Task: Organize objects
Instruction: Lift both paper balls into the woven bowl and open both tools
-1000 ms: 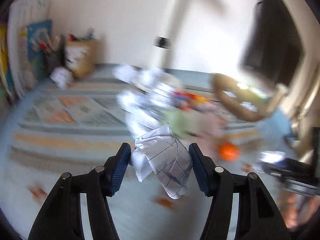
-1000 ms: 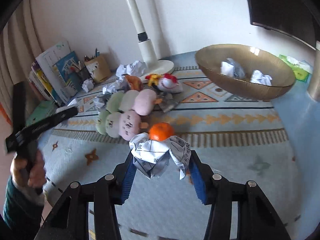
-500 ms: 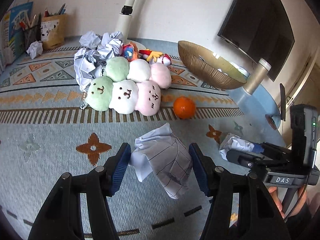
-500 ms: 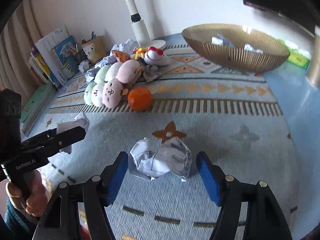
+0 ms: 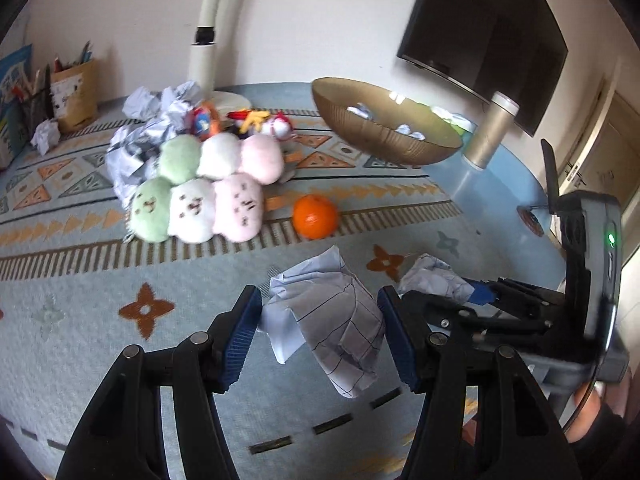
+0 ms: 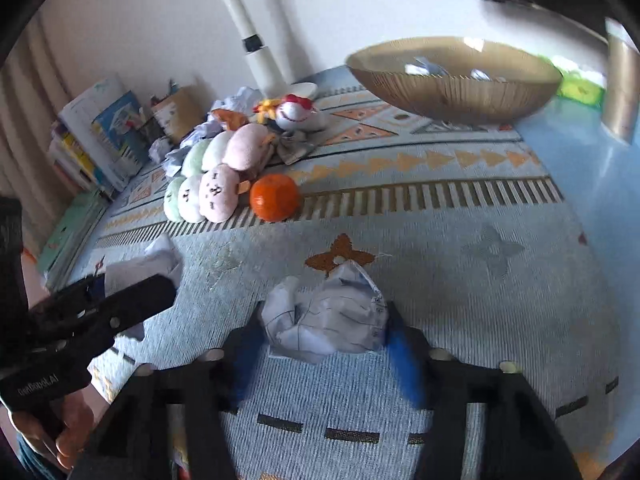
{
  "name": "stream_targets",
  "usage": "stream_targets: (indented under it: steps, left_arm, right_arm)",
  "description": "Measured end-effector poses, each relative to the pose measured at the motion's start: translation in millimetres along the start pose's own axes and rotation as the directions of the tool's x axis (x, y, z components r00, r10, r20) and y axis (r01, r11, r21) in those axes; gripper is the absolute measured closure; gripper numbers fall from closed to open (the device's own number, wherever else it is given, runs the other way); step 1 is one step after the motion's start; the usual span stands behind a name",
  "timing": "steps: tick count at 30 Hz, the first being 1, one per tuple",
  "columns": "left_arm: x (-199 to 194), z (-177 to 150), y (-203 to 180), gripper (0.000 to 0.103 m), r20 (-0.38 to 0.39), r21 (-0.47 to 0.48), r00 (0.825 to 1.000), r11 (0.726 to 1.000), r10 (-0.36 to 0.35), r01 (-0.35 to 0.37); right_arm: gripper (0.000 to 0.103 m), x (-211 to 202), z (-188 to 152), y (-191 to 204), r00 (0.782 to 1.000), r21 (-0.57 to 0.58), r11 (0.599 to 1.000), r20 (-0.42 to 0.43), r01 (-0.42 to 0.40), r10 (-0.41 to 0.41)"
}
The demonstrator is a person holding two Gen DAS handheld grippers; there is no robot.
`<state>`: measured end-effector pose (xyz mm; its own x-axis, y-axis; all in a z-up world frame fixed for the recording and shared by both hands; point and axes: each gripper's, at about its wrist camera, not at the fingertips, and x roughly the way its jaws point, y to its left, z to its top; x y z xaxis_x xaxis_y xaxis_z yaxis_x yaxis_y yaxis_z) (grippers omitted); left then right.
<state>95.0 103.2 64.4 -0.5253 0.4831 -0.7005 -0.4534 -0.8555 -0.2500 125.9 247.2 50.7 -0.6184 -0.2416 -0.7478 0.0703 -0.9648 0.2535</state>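
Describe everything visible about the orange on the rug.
The orange is a small, round, bright fruit with a glossy, dimpled peel. It sits whole on the patterned rug, on the striped band, just right of the pastel plush toy and apart from both crumpled papers in the grippers. Whether it touches the plush cannot be told.

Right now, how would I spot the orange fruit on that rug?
Find the big gold bowl at the rug's far side. In front of it lie pastel plush toys; the orange sits beside the pink one, the only smooth, bright, round thing among crumpled paper.
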Motion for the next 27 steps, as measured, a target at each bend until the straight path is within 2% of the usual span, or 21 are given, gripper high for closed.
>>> stream_targets:
  steps: [2,5,8,9,12,14,15,17,18,19,20,22,25,27]
  left_arm:
    - [-0.2,13.2,-8.1,0.045,-0.006,0.011,0.999,0.999,-0.040,0.040]
    - [-4.8,54.5,-27.5,0.045,0.045,0.069,0.997,0.996,-0.068,0.065]
    - [-0.1,111.3,-44.0,0.044,0.103,0.097,0.990,0.992,-0.092,0.082]
    - [4.4,127.3,-48.9,0.044,0.121,0.102,0.989,0.992,-0.088,0.075]
    - [30.9,171.8,-63.1,0.044,0.131,0.098,0.988,0.993,-0.084,0.072]
    - [54.2,193.9,-71.0,0.044,0.115,0.095,0.990,0.993,-0.087,0.076]
    - [63.2,199.8,-72.6,0.044,0.108,0.093,0.990,0.993,-0.087,0.077]
    - [83.7,209.0,-76.1,0.044,0.091,0.087,0.991,0.992,-0.097,0.089]
    - [91.7,211.4,-76.8,0.044,0.080,0.085,0.991,0.991,-0.110,0.103]
    - [98.4,211.9,-75.7,0.040,0.068,0.085,0.989,0.988,-0.133,0.128]
    - [106.0,211.7,-74.6,0.038,0.059,0.089,0.985,0.983,-0.164,0.159]
    - [114.5,208.6,-71.8,0.016,0.054,0.082,0.986,0.984,-0.161,0.156]
    - [115.3,204.4,-60.1,0.011,0.053,0.057,0.989,0.989,-0.136,0.133]
    - [103.5,199.5,-49.2,0.011,0.067,0.034,0.986,0.988,-0.155,0.153]
  right_arm:
    - [0.051,-7.4,1.3,1.9,0.999,-0.024,1.000,0.033,0.017,-0.017]
    - [0.051,-30.0,21.6,-0.2,0.994,-0.058,0.997,0.101,0.040,-0.034]
    - [0.051,-64.6,65.1,-14.2,0.975,-0.051,0.996,0.212,0.078,-0.066]
    - [0.050,-78.4,86.3,-25.0,0.962,-0.023,0.995,0.259,0.094,-0.085]
    - [0.050,-96.1,136.4,-60.0,0.937,0.097,0.988,0.316,0.123,-0.148]
    - [0.049,-94.4,160.7,-83.5,0.937,0.177,0.978,0.310,0.112,-0.163]
    - [0.049,-86.5,175.5,-98.9,0.949,0.225,0.972,0.286,0.071,-0.136]
    - [0.049,-67.0,191.4,-124.5,0.974,0.297,0.954,0.226,-0.040,-0.029]
    - [0.049,-50.3,198.2,-140.0,0.982,0.353,0.930,0.184,-0.098,0.033]
    - [0.048,-40.4,200.9,-148.9,0.985,0.385,0.916,0.166,-0.113,0.052]
    - [0.047,-32.5,203.6,-155.2,0.986,0.404,0.908,0.155,-0.113,0.053]
    - [0.044,-17.9,210.4,-160.0,0.991,0.387,0.919,0.134,-0.081,0.032]
    - [0.035,-17.2,208.7,-164.9,0.992,0.379,0.925,0.117,-0.008,-0.039]
    - [0.034,-24.1,202.6,-167.2,0.989,0.379,0.925,0.140,-0.015,-0.042]
